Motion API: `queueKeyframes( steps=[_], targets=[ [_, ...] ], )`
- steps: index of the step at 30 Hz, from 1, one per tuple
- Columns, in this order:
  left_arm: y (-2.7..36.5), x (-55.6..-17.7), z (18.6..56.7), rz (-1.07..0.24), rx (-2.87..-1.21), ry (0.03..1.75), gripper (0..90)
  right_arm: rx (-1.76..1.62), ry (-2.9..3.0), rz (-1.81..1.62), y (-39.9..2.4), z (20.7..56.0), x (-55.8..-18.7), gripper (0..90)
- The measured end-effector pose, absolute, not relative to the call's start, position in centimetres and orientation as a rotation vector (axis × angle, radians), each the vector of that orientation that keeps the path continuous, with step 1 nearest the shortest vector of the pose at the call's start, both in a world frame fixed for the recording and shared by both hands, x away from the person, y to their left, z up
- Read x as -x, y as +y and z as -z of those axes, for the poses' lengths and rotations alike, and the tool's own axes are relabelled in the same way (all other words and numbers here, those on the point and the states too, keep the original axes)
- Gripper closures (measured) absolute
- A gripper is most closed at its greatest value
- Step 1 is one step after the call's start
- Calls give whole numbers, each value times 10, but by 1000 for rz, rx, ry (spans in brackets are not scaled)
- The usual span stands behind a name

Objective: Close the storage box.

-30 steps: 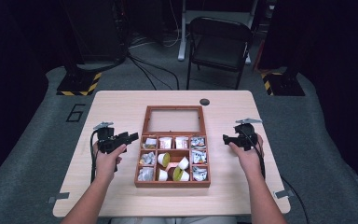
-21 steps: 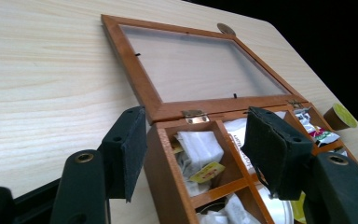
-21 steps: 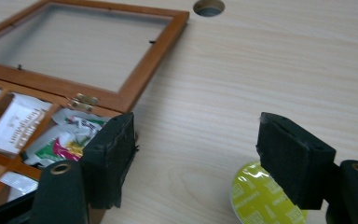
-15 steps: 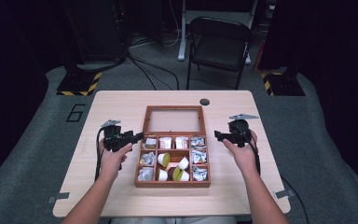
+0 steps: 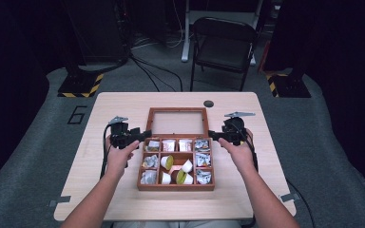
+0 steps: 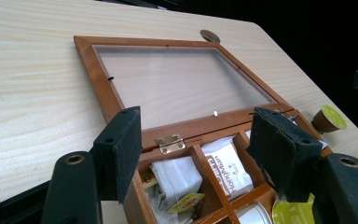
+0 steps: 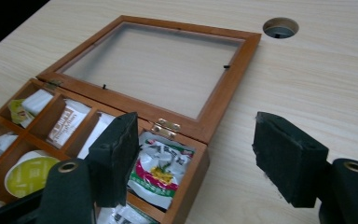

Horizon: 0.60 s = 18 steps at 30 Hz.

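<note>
The left gripper [image 5: 140, 135] is spread wide and empty at the left rear corner of the wooden box [image 5: 177, 186]; the right gripper [image 5: 213, 134], equally wide and empty, is at its right rear corner. The box sits mid-desk, near the front edge, its glass lid [image 5: 176, 121] laid flat toward the far edge. Tea bags [image 7: 161, 172] and small cups [image 5: 166, 162] fill its compartments. A loose capsule [image 6: 330, 119] lies on the pale wood desk [image 5: 266, 180] beside it. Behind the desk: grey floor, cables, a folding chair [image 5: 223, 45].
</note>
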<state>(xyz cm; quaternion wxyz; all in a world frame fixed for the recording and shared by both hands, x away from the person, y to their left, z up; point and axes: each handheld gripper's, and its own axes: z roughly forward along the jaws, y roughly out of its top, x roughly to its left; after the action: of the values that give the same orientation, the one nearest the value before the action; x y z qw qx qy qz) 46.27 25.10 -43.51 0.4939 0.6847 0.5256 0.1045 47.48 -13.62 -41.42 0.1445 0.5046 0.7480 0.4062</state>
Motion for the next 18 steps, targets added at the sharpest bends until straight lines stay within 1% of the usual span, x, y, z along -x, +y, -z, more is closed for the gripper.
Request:
queueKeyframes(
  steps=[7, 10, 18],
  targets=[
    [250, -472, 432, -252, -1650, 1300, 360, -1462, 2156, -1218, -127, 409, -480, 320],
    [249, -477, 434, -218, -1629, 1300, 377, -1458, 2161, -1218, -121, 409, -484, 326],
    [242, -491, 442, -202, -1618, 1340, 377, -1480, 2153, -1224, -109, 409, -496, 327]
  ],
)
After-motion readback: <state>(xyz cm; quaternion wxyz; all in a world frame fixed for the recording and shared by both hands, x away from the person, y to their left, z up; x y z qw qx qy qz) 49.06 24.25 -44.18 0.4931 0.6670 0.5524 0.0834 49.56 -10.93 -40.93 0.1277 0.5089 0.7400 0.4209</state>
